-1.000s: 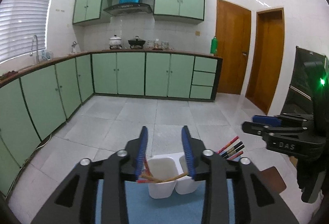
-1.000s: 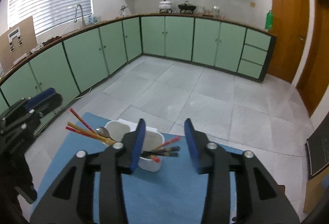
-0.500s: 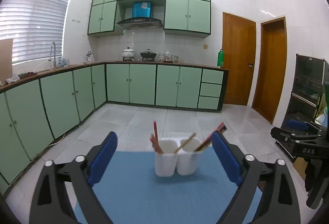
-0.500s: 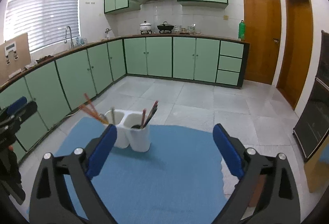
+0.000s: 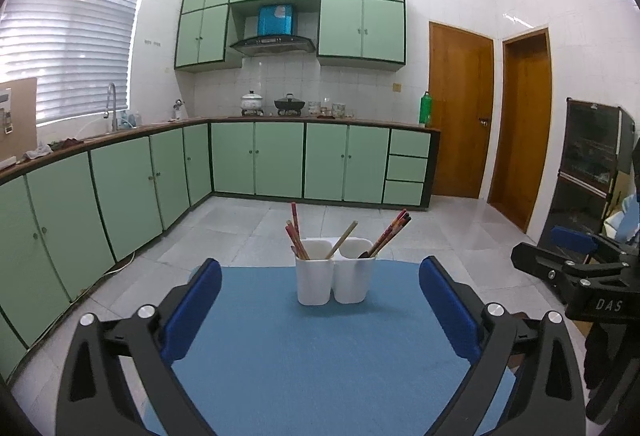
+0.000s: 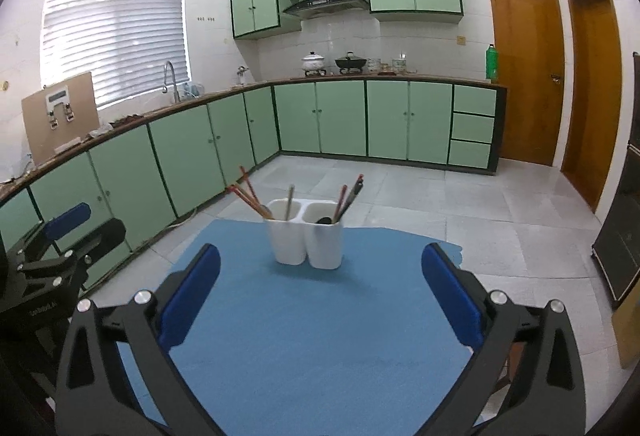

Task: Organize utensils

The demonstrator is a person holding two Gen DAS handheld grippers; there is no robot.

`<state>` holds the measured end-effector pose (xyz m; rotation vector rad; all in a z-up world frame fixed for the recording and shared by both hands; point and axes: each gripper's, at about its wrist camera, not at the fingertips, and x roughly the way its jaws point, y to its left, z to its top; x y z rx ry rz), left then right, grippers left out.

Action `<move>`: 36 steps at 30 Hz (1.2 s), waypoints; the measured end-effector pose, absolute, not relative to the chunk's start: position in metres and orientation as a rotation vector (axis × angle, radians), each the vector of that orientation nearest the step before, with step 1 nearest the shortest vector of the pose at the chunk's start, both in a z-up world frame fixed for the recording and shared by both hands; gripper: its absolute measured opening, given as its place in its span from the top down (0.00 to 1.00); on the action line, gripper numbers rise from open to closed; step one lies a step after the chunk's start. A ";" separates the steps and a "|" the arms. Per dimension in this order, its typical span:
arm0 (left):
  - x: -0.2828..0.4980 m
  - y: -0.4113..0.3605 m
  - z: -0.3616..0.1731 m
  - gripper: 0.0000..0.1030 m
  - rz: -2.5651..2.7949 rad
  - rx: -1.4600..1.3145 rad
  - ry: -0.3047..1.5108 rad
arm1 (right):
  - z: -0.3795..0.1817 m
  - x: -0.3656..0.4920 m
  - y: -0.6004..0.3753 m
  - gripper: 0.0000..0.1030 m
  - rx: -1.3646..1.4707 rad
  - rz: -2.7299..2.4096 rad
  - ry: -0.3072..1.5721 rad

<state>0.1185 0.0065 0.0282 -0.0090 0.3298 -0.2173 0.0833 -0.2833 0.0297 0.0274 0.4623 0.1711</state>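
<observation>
A white two-compartment holder (image 5: 334, 282) (image 6: 306, 244) stands upright at the far side of a blue mat (image 5: 320, 364) (image 6: 320, 336). Red and wooden chopsticks (image 5: 295, 232) (image 6: 248, 194) lean in its left compartment. Dark and red chopsticks (image 5: 390, 234) (image 6: 350, 196) lean in the right one, beside a dark spoon (image 6: 325, 220). My left gripper (image 5: 320, 268) hangs well short of the holder, its jaws opening wide with nothing between them. My right gripper (image 6: 321, 254) is likewise back from the holder, its jaws opening and holding nothing.
The mat lies on a surface above a grey tiled floor (image 5: 240, 224). Green cabinets (image 5: 256, 160) line the left and far walls. Two wooden doors (image 5: 460, 116) are at the right, and a dark cabinet (image 5: 592, 164) beside them.
Both grippers have drawn back from the holder and spread their jaws wide. The chopsticks seen between the jaws earlier now stand in the holder.
</observation>
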 end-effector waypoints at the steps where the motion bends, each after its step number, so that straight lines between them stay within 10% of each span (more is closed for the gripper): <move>1: 0.115 0.006 0.030 0.06 -0.218 -0.011 0.325 | 0.032 0.082 -0.283 0.05 0.029 0.174 0.459; 36: 0.070 0.006 0.058 0.06 -0.198 -0.005 0.254 | 0.061 0.042 -0.260 0.05 -0.023 0.211 0.375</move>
